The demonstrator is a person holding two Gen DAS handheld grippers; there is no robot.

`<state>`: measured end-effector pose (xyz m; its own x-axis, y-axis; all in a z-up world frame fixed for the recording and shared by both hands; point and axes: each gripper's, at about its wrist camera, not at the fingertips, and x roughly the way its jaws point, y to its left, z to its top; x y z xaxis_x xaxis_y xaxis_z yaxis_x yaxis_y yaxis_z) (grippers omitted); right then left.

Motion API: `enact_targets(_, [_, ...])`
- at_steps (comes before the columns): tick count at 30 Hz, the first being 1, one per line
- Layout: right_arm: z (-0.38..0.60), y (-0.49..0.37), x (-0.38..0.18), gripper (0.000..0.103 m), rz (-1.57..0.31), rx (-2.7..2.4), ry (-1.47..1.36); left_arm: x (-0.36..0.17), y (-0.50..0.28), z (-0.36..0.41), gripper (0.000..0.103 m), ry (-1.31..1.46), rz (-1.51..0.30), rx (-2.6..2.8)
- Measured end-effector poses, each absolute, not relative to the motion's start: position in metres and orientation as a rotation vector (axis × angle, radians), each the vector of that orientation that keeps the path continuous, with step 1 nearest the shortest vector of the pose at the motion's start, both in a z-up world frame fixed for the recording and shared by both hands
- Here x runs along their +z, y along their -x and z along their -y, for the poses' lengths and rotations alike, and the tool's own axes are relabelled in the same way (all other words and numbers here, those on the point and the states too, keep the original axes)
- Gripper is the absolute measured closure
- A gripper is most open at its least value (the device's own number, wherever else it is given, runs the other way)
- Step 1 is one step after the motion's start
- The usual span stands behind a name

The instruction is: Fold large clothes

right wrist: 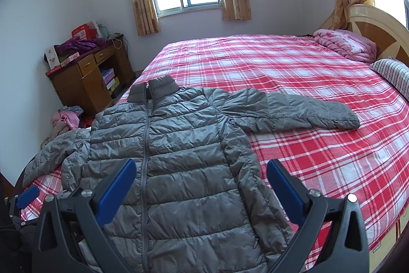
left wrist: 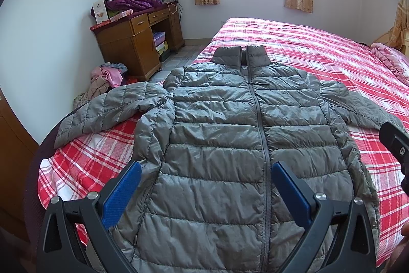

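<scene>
Left wrist view: While the grey puffer jacket lies zipped and face up on the plaid bed, sleeves spread, presumably to ease folding, the left gripper hangs over its hem, jaws released and holding nothing.
Jacket to jaws: its left front panel sits between the blue pads.
Right wrist view: the right gripper hovers near the hem, jaws released, empty.
Jacket to jaws: right front panel lies between them; right sleeve stretches well beyond.

Bare plaid bed right of jacket; nothing blocks it.
</scene>
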<state>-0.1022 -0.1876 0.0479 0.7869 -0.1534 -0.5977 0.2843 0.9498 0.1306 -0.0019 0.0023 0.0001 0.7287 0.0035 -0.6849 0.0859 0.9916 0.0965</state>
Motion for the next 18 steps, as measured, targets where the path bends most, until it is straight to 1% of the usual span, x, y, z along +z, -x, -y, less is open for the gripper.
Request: enact_targets(18, [0.1869,0.1024,0.0478,0.0,-0.621,-0.238,-0.217,0.0086,0.0055,0.0061,0.001,-0.126,-0.747,-0.047])
